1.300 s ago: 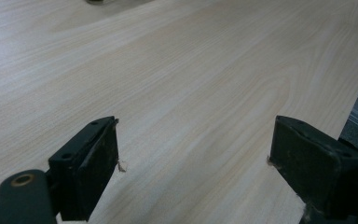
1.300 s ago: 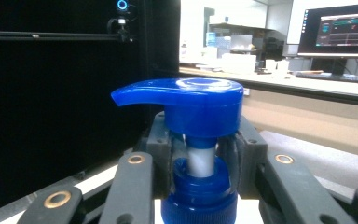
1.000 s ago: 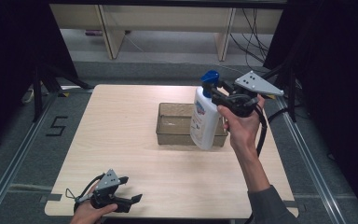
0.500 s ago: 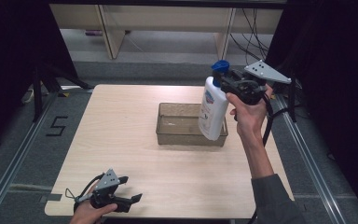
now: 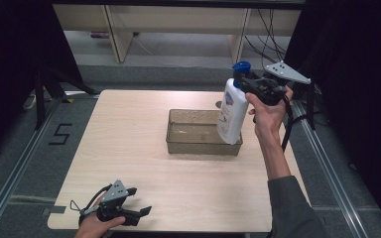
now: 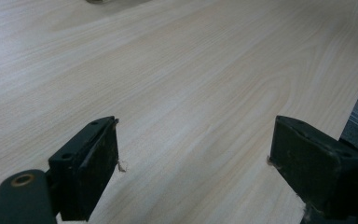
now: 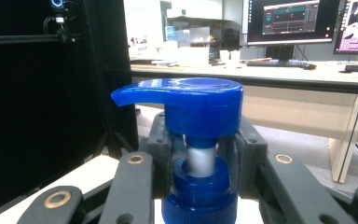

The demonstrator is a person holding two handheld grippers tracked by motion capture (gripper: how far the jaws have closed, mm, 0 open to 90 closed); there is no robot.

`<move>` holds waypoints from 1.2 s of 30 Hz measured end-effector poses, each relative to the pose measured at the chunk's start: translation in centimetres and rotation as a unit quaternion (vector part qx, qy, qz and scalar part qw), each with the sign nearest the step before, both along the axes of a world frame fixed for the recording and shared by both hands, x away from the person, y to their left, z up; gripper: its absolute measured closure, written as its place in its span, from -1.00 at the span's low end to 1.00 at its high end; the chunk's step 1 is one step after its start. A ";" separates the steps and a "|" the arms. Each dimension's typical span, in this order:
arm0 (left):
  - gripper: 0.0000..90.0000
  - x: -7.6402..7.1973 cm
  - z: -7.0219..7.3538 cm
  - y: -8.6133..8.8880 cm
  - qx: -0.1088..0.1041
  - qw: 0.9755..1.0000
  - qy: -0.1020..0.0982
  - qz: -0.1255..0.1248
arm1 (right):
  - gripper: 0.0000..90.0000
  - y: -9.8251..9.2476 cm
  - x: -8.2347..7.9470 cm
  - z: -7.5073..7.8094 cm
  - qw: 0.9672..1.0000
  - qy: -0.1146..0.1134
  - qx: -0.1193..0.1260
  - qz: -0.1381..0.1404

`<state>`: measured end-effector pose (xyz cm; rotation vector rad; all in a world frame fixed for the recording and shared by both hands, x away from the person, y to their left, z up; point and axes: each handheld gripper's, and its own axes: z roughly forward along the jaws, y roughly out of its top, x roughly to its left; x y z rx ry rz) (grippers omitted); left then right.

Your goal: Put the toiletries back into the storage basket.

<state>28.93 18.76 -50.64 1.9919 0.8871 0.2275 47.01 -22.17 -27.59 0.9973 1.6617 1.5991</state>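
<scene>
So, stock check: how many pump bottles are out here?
1: the pump bottle, held by its neck in the right tongs, hanging above the clear tray's right end.

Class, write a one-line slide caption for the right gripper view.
Right tongs clamp the neck of a blue-capped pump bottle.

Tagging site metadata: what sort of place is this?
Likely a lab or office data-collection bay: a wooden table ringed by black curtains, floor rails, and desks with lit monitors behind the pump bottle.
</scene>
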 end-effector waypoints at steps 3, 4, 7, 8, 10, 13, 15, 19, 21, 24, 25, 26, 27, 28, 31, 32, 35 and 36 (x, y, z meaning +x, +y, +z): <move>-0.67 0.1 0.0 0.1 0.005 1.000 0.003 -0.005 | 0.47 0.0 0.6 -0.2 1.000 0.003 -0.002 -0.004; -0.67 0.1 0.0 0.1 0.005 1.000 0.003 -0.005 | 0.47 0.0 0.6 -0.2 1.000 0.003 -0.002 -0.004; -0.67 0.0 0.0 0.1 0.003 1.000 0.001 -0.003 | 0.47 -0.1 1.4 -0.8 1.000 0.003 -0.006 -0.010; -0.67 0.0 0.0 0.0 -0.001 1.000 -0.001 0.001 | 0.47 -0.1 1.5 -0.9 1.000 0.006 -0.006 -0.013; -0.67 0.0 0.0 0.1 -0.001 1.000 0.001 -0.003 | 0.47 -0.1 1.8 -1.1 1.000 0.009 -0.009 -0.018; -0.67 0.0 -0.1 0.0 -0.003 1.000 0.000 -0.002 | 0.47 -0.1 2.2 -1.4 1.000 0.006 -0.015 -0.020; -0.67 0.0 0.1 0.1 0.000 1.000 0.004 -0.005 | 0.47 -0.2 2.4 -1.6 1.000 0.013 -0.007 -0.022; -0.67 0.0 -0.1 0.0 -0.003 1.000 0.000 0.000 | 0.47 -0.3 2.8 -1.9 1.000 0.015 -0.008 -0.024; -0.67 0.1 -0.1 0.1 0.000 1.000 0.003 -0.004 | 0.47 -0.3 3.0 -2.2 1.000 0.018 -0.007 -0.024; -0.67 -0.1 0.0 0.0 -0.002 1.000 0.000 0.000 | 0.47 -0.5 3.3 -2.6 0.999 0.023 -0.008 -0.025; -0.67 0.0 0.0 0.0 -0.002 1.000 0.000 -0.001 | 0.47 -0.5 3.3 -2.8 0.999 0.021 -0.010 -0.027; -0.67 0.0 0.0 0.1 0.000 1.000 0.002 0.003 | 0.47 -0.5 3.3 -2.9 0.999 0.023 -0.011 -0.024; -0.67 0.1 0.0 0.2 0.002 1.000 0.003 0.000 | 0.47 -0.4 3.2 -3.0 0.999 0.027 -0.010 -0.028; -0.67 0.1 -0.1 0.2 -0.001 1.000 0.001 0.000 | 0.47 -0.4 3.3 -3.1 0.999 0.027 -0.015 -0.026; -0.67 0.1 0.0 0.2 0.001 1.000 0.002 0.000 | 0.47 -0.4 3.4 -3.3 0.999 0.026 -0.013 -0.025; -0.67 0.1 0.1 0.2 -0.002 1.000 0.005 -0.002 | 0.47 -0.4 3.3 -3.5 0.999 0.026 -0.015 -0.028; -0.67 0.0 0.0 0.1 -0.002 1.000 0.000 0.002 | 0.47 -0.5 3.2 -3.8 0.999 0.028 -0.014 -0.028; -0.67 0.0 0.0 0.1 -0.002 1.000 0.000 0.002 | 0.47 -0.5 3.2 -3.8 0.999 0.028 -0.014 -0.028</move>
